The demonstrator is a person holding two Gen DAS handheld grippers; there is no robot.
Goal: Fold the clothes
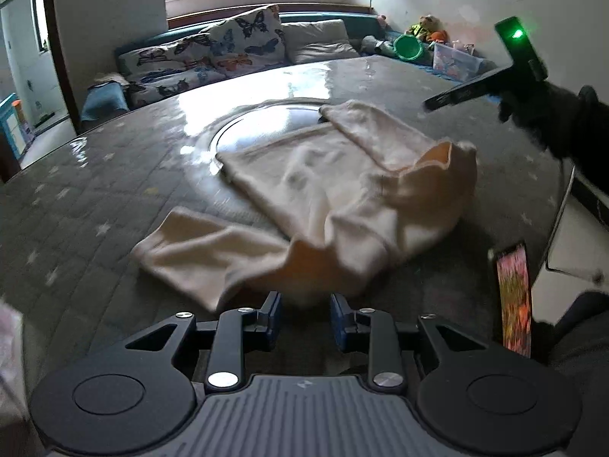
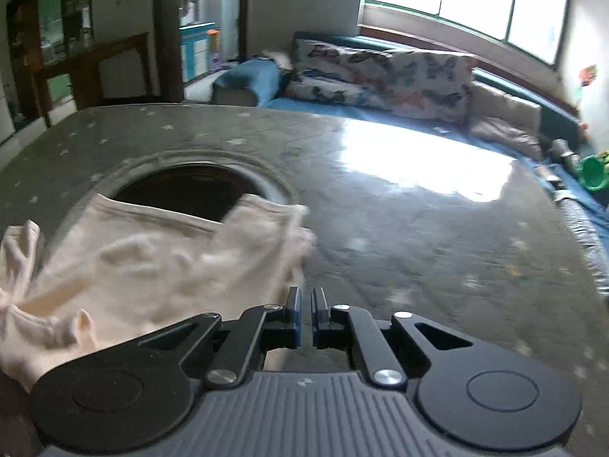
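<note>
A cream long-sleeved garment (image 1: pixel 327 198) lies rumpled on the grey star-patterned table (image 1: pixel 83 205), one sleeve stretched toward the left and the other folded over its body. My left gripper (image 1: pixel 305 310) sits at the garment's near edge; its fingers stand apart and a cloth fold lies just ahead of the tips. In the right wrist view the garment (image 2: pixel 152 266) lies to the left of my right gripper (image 2: pixel 306 302), which is shut with nothing between its fingers. From the left wrist view that right gripper (image 1: pixel 436 104) hovers above the garment's far right, held by a dark-gloved hand (image 1: pixel 540 114).
A round glass inset (image 1: pixel 266 125) sits mid-table, partly under the garment. A phone (image 1: pixel 514 297) with a colourful screen stands at the table's right edge. Behind the table are a sofa with butterfly cushions (image 1: pixel 243 42), a green bucket (image 1: pixel 409 47) and a clear box (image 1: pixel 456 61).
</note>
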